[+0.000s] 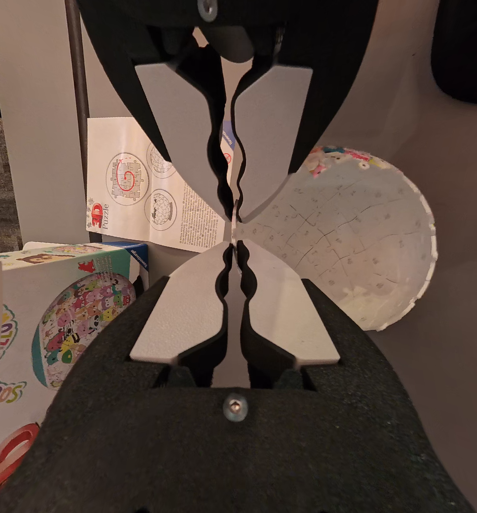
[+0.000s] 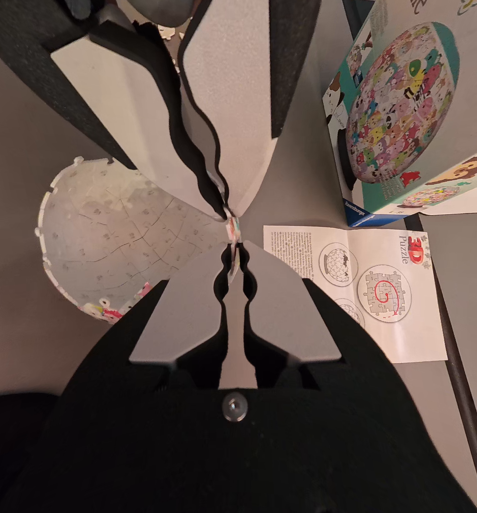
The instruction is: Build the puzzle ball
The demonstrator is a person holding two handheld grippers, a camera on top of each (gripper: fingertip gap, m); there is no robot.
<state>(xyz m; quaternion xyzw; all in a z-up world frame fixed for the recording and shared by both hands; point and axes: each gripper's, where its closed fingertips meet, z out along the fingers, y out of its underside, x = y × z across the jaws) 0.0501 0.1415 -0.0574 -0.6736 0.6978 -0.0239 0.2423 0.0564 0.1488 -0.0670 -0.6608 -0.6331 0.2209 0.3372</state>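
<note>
My left gripper [image 1: 234,244] and right gripper [image 2: 233,244] meet tip to tip, both clenched on one small puzzle piece [image 2: 233,230]. Beside it lies the half-built ball shell [image 1: 356,244], hollow side toward me, nothing loose inside. The instruction leaflet [image 2: 370,291] and puzzle box [image 2: 412,111] sit near on the grey table [image 2: 23,319]

The left gripper [image 1: 234,251] and right gripper [image 2: 234,251] meet tip to tip just beside the half-built puzzle ball [image 1: 353,244], each with its fingers pinched together on the same small puzzle piece [image 2: 234,229].
</note>
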